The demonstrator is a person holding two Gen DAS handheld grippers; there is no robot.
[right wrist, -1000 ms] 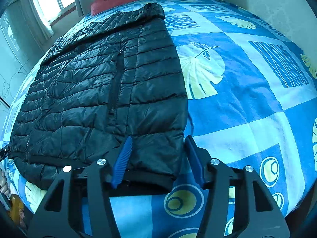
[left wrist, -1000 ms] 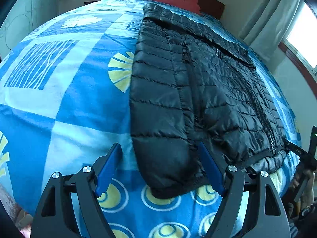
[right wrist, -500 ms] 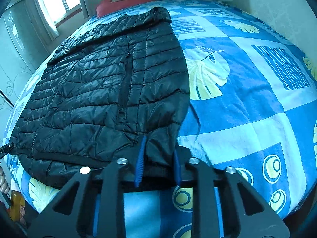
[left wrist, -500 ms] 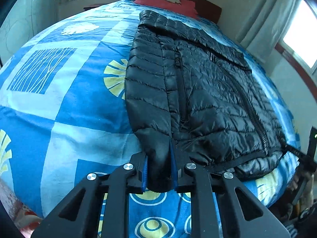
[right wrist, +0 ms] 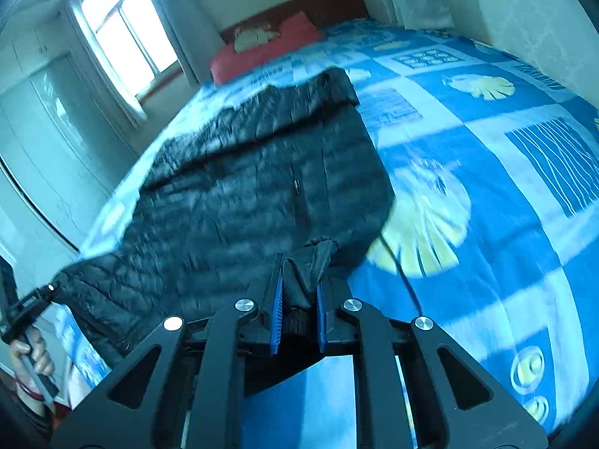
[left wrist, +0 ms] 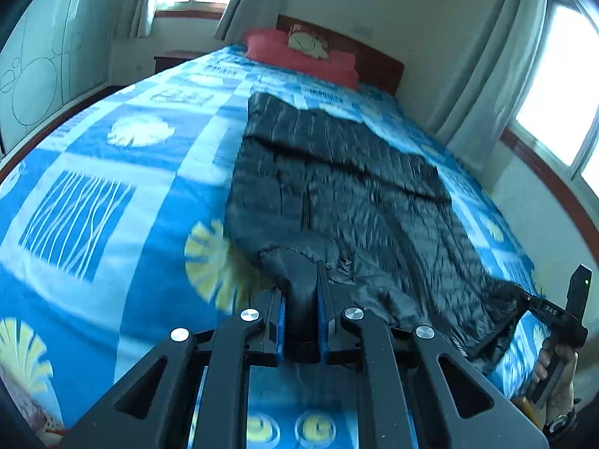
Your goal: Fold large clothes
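A black quilted puffer jacket (left wrist: pixel 337 187) (right wrist: pixel 243 194) lies lengthwise on a bed with a blue patterned cover (left wrist: pixel 112 243) (right wrist: pixel 486 262). My left gripper (left wrist: pixel 302 288) pinches the hem corner on its side, and its jaws are still closing on the fabric. My right gripper (right wrist: pixel 299 280) pinches the opposite hem corner, its jaws closing on the fabric too. Both corners hang lifted off the cover, while the collar end rests flat near the pillows. A hand (left wrist: pixel 554 370) holds the right gripper at the edge of the left wrist view.
Red pillows (left wrist: pixel 299 56) (right wrist: pixel 262 52) lie against a dark wooden headboard (left wrist: pixel 374 63) at the far end. Curtained windows (left wrist: pixel 554 93) (right wrist: pixel 123 37) and walls stand close along the bed's sides. Wide stretches of cover lie beside the jacket.
Both grippers went from open around the hem corners to pinching them, then rose with the fabric. The view tilted up toward the headboard and walls.
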